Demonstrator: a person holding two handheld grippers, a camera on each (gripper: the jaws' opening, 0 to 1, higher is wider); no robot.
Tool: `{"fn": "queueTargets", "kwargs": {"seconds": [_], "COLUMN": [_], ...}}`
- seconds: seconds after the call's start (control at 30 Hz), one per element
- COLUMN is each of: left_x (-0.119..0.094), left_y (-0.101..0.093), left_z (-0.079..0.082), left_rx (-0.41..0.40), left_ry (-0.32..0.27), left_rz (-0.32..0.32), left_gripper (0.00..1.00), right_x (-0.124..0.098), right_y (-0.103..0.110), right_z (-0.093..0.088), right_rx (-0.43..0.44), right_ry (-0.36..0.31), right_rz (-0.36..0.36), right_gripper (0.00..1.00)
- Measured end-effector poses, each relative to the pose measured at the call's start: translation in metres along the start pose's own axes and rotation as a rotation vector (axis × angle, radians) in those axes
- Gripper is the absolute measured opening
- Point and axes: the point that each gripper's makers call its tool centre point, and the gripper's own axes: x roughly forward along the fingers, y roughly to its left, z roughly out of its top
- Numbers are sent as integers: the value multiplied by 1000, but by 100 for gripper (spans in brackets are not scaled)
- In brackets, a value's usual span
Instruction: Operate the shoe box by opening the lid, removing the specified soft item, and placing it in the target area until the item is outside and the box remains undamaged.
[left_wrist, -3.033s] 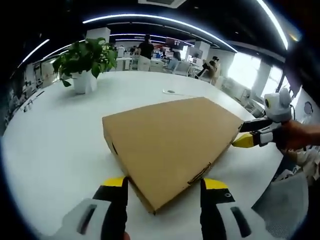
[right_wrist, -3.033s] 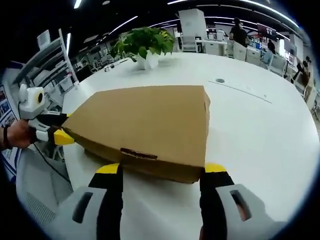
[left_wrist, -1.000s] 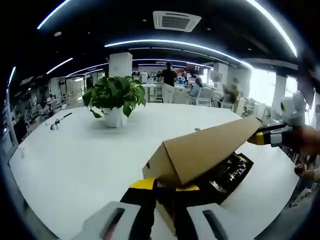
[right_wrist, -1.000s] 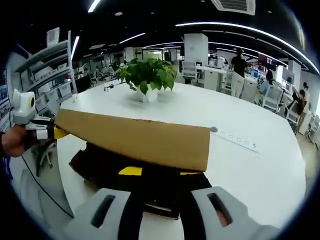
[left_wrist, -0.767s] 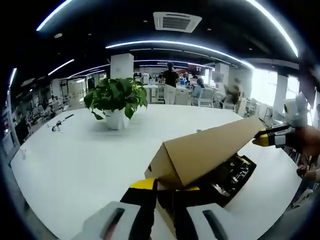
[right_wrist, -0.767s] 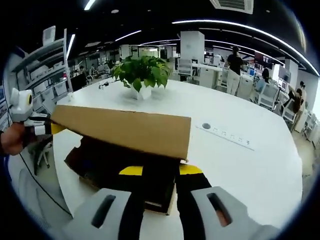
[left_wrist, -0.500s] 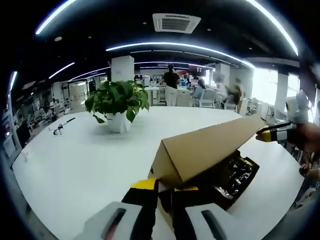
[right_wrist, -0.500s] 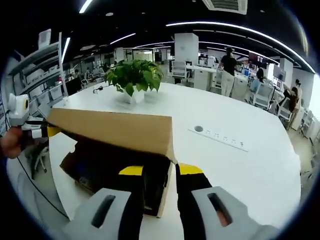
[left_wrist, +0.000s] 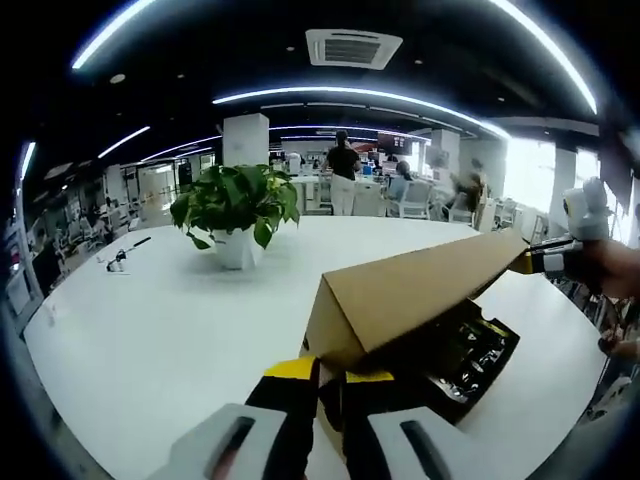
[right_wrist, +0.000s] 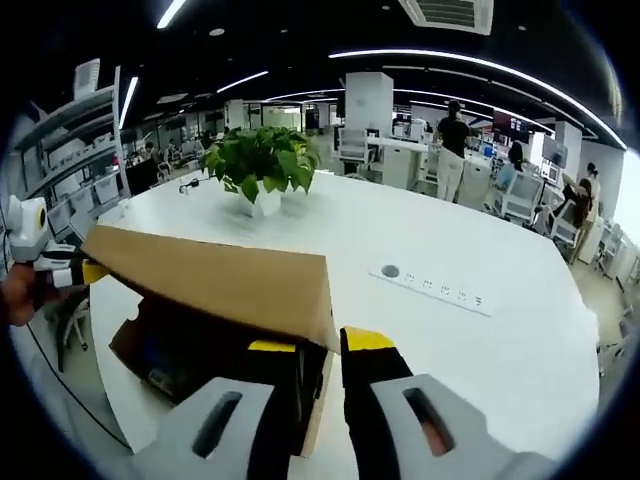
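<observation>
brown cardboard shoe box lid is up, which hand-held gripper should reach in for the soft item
Either, probably, once it frees itself: both the left hand-held gripper and the right hand-held gripper are shut on the brown cardboard lid at opposite corners. The dark contents lie open on the right one's side.

- One cardboard shoe box on the table, at about 5 o'clock in the left gripper view, with one brown lid raised over it.
- Two grippers: the left gripper at 6 o'clock in its own view, the right gripper at 6 o'clock in its own.
- One white round table.
- One potted plant at about 10 o'clock in the left gripper view.
- One row of sockets set in the tabletop, at 3 o'clock in the right gripper view.
- One ceiling vent at 12 o'clock.
- At least three people stand or sit in the background; farther ones are too blurred to count.
</observation>
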Motion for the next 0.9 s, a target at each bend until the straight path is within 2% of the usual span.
{"fn": "queueTargets", "kwargs": {"seconds": [0.03,0.3,0.9], "left_x": [0,4,24], "left_y": [0,5,18], "left_z": [0,7,13], "left_rx": [1,11,14], "left_ry": [1,-1,9], "left_rz": [0,-7,2], "left_gripper": [7,6,3], "right_x": [0,9,34], "right_y": [-3,0,-6], "right_z": [0,9,29], "right_rx": [4,28,24], "right_ry": [4,-18,-40], "right_rz": [-24,-5,20], "right_gripper": [8,2,1]}}
